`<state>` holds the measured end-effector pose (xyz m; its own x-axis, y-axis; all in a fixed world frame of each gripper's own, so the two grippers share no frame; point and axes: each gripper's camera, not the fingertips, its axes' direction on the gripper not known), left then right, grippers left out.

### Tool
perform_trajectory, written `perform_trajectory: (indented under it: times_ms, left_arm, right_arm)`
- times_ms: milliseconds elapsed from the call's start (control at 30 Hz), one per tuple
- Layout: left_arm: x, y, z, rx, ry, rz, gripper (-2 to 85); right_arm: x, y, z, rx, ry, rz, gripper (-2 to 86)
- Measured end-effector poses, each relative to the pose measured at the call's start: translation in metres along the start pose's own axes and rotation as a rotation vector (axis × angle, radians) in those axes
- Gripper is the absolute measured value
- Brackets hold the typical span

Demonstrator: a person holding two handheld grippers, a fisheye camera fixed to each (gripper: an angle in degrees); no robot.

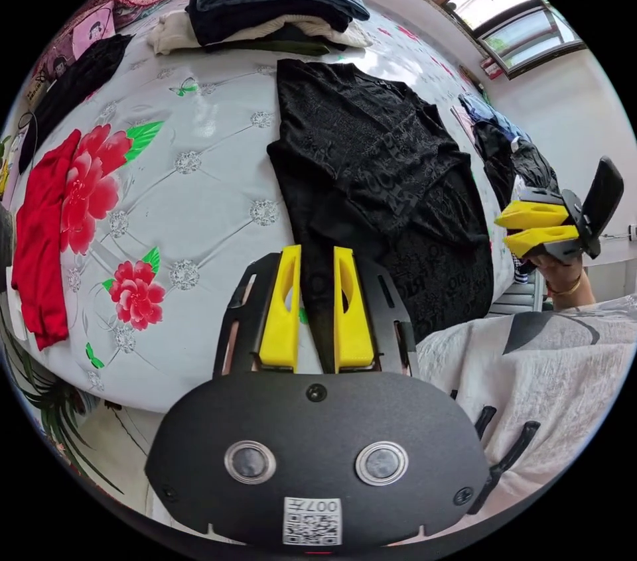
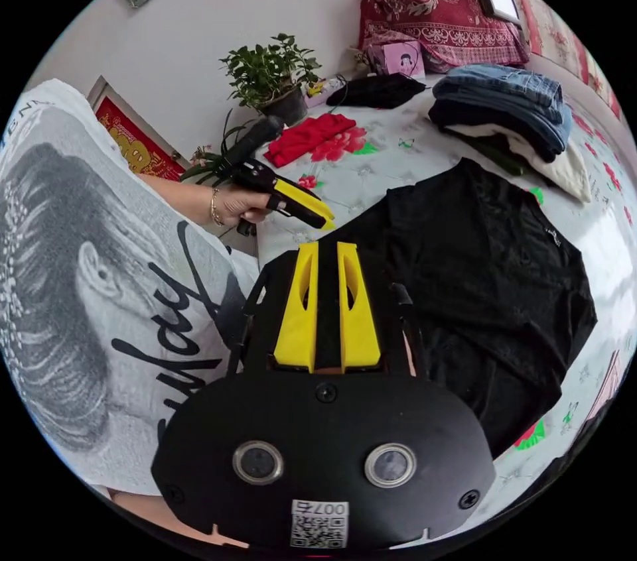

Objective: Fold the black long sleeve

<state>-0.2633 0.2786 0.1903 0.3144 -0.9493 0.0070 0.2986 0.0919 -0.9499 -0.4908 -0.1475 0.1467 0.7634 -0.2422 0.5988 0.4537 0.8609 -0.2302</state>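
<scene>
- The black long sleeve (image 1: 378, 189) is lying on the bed (image 1: 199, 189), just ahead of the left claw (image 1: 316, 302) and reaching off toward the right claw (image 1: 531, 226) in the left gripper view.
- In the right gripper view, the shirt is spreading ahead and to the right of the right claw (image 2: 328, 302), while the left claw (image 2: 312, 206) is hovering above its near edge.
- The left claw's yellow jaws are standing slightly parted with a dark strip between them; I cannot tell whether that strip is cloth being pinched or just the shirt lying beyond.
- The right claw is hanging in the air with its jaws nearly together and nothing between them.
- Judging by the lay, one sleeve is already sitting folded across the body, so the fold seems to be partway along.
- The next move is probably calling for both claws to take an edge of the garment and carry it over evenly, keeping the thin cloth from bunching.
- The shirt is looking thin and limp, patterned black on black, and creasing softly.
- The bed cover is looking smooth and tufted, printed with red flowers.
- Beyond the shirt, a stack of folded clothes (image 1: 279, 10) is sitting, denim over knit.
</scene>
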Motion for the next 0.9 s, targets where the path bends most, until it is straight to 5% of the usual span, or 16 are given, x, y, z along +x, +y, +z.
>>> perform_trajectory:
  times_ms: [367,533,767,900]
  left_arm:
    - [0.077,-0.007,0.05,-0.076,0.021,0.336,10.2]
    - [0.104,-0.001,0.093,-0.158,-0.207,0.452,5.1]
    - [0.088,0.012,0.08,-0.222,-0.27,0.476,1.3]
    - [0.073,0.026,0.077,-0.256,-0.224,0.396,3.7]
  right_arm:
    - [0.154,0.078,-0.037,-0.04,0.518,0.537,5.0]
    - [0.222,0.114,-0.035,-0.101,0.62,0.702,5.4]
    - [0.266,0.135,-0.001,-0.345,0.744,0.63,0.9]
    - [0.265,0.16,-0.009,-0.303,0.75,0.575,0.1]
